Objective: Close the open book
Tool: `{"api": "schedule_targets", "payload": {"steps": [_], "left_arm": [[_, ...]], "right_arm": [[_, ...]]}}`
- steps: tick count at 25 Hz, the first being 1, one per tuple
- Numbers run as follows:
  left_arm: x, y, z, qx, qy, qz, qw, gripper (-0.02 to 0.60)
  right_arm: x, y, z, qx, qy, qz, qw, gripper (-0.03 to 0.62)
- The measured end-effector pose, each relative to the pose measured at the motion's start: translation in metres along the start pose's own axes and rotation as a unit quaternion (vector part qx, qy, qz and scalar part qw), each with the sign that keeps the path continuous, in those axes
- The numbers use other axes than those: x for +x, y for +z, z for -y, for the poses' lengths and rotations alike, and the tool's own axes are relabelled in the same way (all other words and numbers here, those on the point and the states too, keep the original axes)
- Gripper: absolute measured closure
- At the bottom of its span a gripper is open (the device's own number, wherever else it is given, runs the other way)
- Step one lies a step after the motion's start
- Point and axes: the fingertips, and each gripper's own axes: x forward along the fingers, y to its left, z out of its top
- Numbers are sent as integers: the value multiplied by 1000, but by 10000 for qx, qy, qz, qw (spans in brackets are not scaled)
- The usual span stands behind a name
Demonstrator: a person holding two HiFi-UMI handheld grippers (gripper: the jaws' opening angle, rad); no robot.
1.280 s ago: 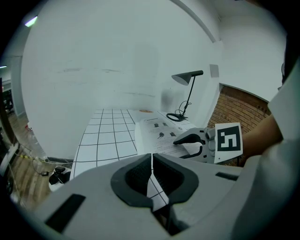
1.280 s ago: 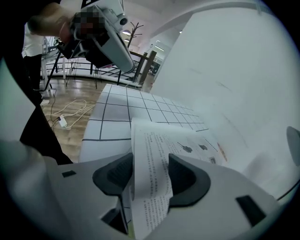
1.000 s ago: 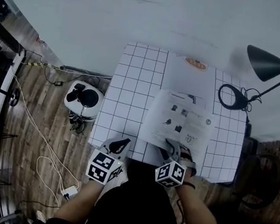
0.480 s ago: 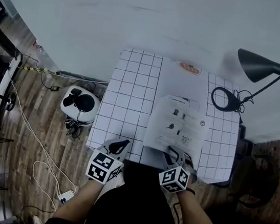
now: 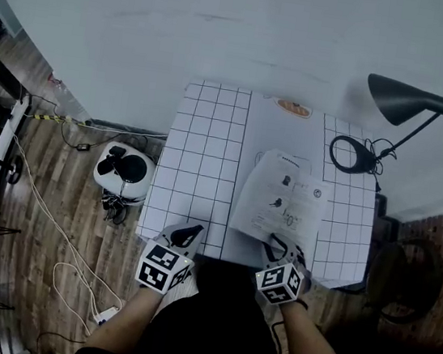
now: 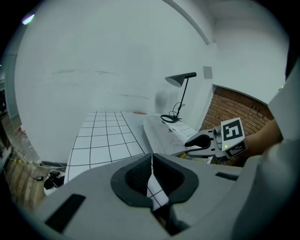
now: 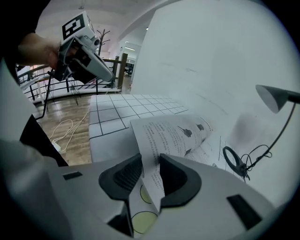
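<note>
The open book point(image 5: 283, 205) lies on the right half of the white grid-marked table point(image 5: 200, 153), its printed pages facing up. My right gripper point(image 5: 280, 242) is at the book's near edge, shut on the top page point(image 7: 173, 133), which curls up from the spread between the pads of the right gripper point(image 7: 150, 176). My left gripper point(image 5: 189, 233) hovers over the table's near left edge, apart from the book. The pads of the left gripper point(image 6: 151, 171) stand almost together with nothing between them. In the left gripper view the book point(image 6: 164, 136) and the right gripper point(image 6: 199, 140) are off to the right.
A black desk lamp point(image 5: 412, 101) leans over the far right corner. A black ring with cables point(image 5: 353, 155) lies beside the book. An orange mark point(image 5: 294, 107) sits at the table's far edge. On the wooden floor left of the table are a white round device point(image 5: 127, 169) and cables.
The right gripper's jaws have narrowed onto the near edge of the page, and the page has lifted and curled up off the spread. The left gripper has stayed where it was.
</note>
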Motion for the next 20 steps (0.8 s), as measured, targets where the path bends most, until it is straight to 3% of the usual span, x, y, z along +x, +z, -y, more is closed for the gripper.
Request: {"api": "schedule_targets", "payload": {"steps": [4,8,13,20], "left_arm": [[1,0,-2,27,-20,-30,10000,565],[4,5,-1,67,-87,5,9999,565],[6,9,1,72,-232,50,9997,565],[5,11,7,71,-484,130,9987,565]], "right_arm": [[-2,-4,8,526,-27,56,9986,462],[-4,-7,22,985,-212,129,9948,387],[-6,-31,28,2084,-166,-146,9778,356],[-26,-45,37,2016,-563,-444,9768,358]]}}
